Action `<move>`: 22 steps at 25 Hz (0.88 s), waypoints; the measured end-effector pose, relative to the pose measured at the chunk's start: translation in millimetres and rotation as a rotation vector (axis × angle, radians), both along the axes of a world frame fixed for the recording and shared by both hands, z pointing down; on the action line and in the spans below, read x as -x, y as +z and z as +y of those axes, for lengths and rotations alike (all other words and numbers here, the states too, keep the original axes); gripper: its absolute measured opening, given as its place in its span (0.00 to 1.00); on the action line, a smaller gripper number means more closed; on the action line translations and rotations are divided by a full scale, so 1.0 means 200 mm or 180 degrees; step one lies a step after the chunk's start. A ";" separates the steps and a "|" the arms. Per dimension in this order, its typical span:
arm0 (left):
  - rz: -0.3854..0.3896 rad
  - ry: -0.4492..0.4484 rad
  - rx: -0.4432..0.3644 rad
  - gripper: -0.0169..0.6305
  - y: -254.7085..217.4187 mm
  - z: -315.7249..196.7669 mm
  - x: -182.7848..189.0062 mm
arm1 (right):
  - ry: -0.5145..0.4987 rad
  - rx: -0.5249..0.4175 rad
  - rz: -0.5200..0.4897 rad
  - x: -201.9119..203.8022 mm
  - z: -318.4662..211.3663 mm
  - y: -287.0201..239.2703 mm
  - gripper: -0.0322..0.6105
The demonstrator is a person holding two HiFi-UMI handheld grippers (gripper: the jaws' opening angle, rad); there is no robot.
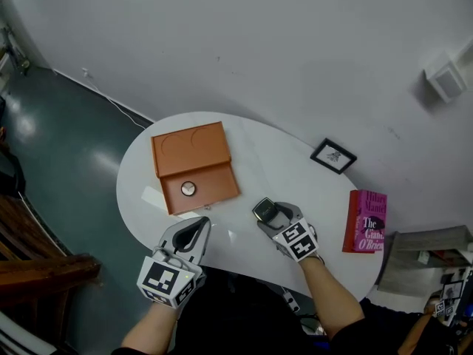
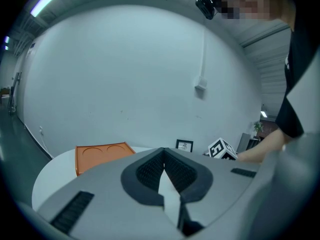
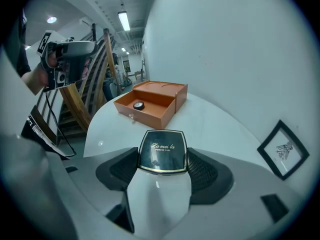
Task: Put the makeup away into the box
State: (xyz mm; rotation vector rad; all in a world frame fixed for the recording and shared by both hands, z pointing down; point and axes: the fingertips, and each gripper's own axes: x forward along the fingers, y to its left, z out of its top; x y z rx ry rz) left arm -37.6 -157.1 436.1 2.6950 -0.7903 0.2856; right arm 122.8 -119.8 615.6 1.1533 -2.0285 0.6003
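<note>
1. The left gripper (image 1: pixel 196 228) is over the near edge of the round white table (image 1: pixel 295 168). In its own view the two dark ribbed pads (image 2: pixel 150 170) meet at the tips. I see nothing between them, so its jaws are together and it carries nothing.
2. The orange rectangular box (image 1: pixel 216 185) sits on the left half of the table, beyond the left gripper and apart from it. Its top panel (image 1: pixel 214 152) has two shallow round recesses. Its drawer is pulled out toward me.
3. A small round container with a dark rim (image 1: pixel 188 188) lies on the drawer floor, near the drawer's left-hand end. I also see it from the right gripper view (image 3: pixel 138 105).
4. The right gripper (image 1: pixel 266 211) is near the table's middle front, to the right of the box and clear of it. Its jaws are clamped on a dark, squarish powder compact with a gold rim and gold lettering (image 3: pixel 162 151). One pad presses on each side of the case. The compact (image 1: pixel 264 210) is therefore in the gripper and outside the box. I cannot tell whether it touches the tabletop.
5. A small black-framed picture (image 1: pixel 333 155) lies flat on the table's far right side, well apart from both grippers.
6. A pink book (image 1: pixel 365 221) lies at the table's right edge, to the right of the right gripper.
</note>
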 end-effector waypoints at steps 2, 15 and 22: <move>0.0027 0.0014 -0.0052 0.03 -0.03 -0.01 0.04 | 0.0013 -0.0076 -0.0001 0.03 -0.04 -0.07 0.47; 0.0097 -0.0314 -0.0201 0.03 -0.13 -0.11 0.43 | -0.0416 -0.0359 -0.0051 0.49 -0.36 -0.32 0.47; 0.0015 -0.0528 -0.0179 0.03 -0.10 -0.18 0.49 | -0.0860 -0.0252 -0.0006 0.65 -0.49 -0.25 0.47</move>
